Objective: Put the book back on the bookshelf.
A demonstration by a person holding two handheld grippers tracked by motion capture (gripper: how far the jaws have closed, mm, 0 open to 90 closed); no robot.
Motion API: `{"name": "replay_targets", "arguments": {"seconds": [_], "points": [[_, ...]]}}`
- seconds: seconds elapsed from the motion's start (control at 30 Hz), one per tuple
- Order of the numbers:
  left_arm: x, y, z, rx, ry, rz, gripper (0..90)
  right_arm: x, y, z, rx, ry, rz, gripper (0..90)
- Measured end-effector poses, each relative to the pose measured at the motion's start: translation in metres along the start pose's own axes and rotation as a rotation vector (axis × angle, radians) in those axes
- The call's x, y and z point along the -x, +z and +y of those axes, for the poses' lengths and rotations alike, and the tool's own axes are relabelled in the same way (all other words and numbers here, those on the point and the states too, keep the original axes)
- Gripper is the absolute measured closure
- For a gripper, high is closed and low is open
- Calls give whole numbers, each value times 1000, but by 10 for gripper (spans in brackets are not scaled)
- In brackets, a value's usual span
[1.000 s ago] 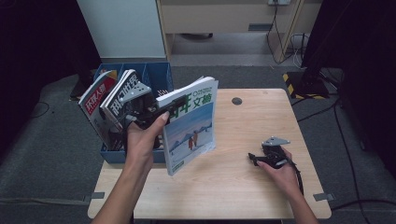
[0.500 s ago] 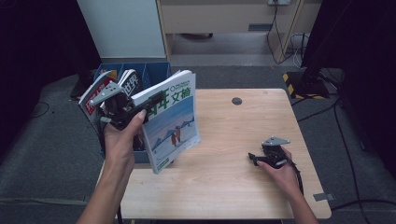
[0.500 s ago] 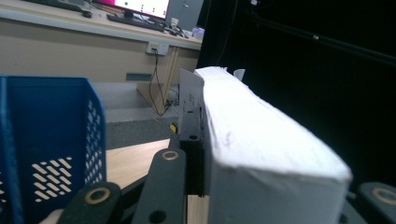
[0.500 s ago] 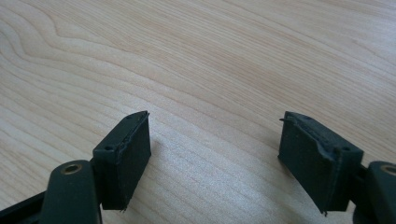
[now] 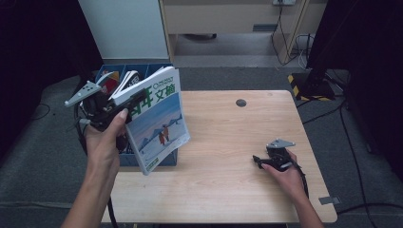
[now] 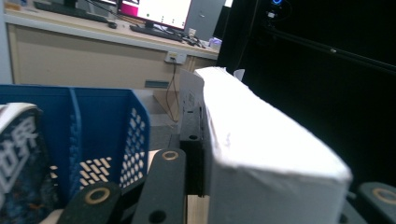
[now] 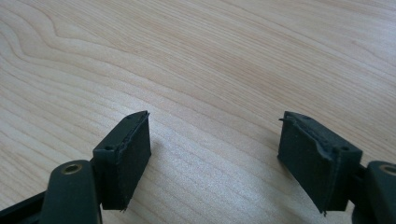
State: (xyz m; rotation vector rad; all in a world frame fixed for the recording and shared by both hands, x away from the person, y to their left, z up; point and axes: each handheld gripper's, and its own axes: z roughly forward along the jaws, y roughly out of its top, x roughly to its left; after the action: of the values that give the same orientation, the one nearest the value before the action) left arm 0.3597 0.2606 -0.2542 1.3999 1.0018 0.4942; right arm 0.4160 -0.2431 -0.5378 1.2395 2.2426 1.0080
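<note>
A thick magazine (image 5: 159,121) with a green-and-white cover showing a snowy scene hangs tilted over the table's left edge. My left gripper (image 5: 135,102) is shut on its top edge. In the left gripper view its white page block (image 6: 261,149) sits between the jaws, pressed against one black finger (image 6: 190,130). Just behind and left of it stands the blue crate (image 5: 130,68), whose wall (image 6: 102,121) is close by. My right gripper (image 5: 259,161) rests on the wooden table (image 5: 228,128) at the right. It is open (image 7: 215,149) with bare wood between the pads.
Other magazines (image 5: 111,80) lean inside the blue crate, one with a dark printed cover (image 6: 18,154). A small dark round spot (image 5: 241,102) lies near the table's far edge. Cabinets and cables stand beyond the table.
My left hand has carried the magazine leftward and slightly up, from the table's middle to beside the crate. The right hand has stayed put.
</note>
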Motion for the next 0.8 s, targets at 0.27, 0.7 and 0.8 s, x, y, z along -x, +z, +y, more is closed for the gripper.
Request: {"name": "replay_targets", "arguments": {"seconds": [0.27,0.7,0.8], "points": [[-15,-13,7,9,18,58,730,0,0,0,1,3,-2,252],[-32,0,11,10,18,107,730,0,0,0,0,10,-2,252],[-35,4,13,12,20,118,729,0,0,0,0,10,-2,252]]}}
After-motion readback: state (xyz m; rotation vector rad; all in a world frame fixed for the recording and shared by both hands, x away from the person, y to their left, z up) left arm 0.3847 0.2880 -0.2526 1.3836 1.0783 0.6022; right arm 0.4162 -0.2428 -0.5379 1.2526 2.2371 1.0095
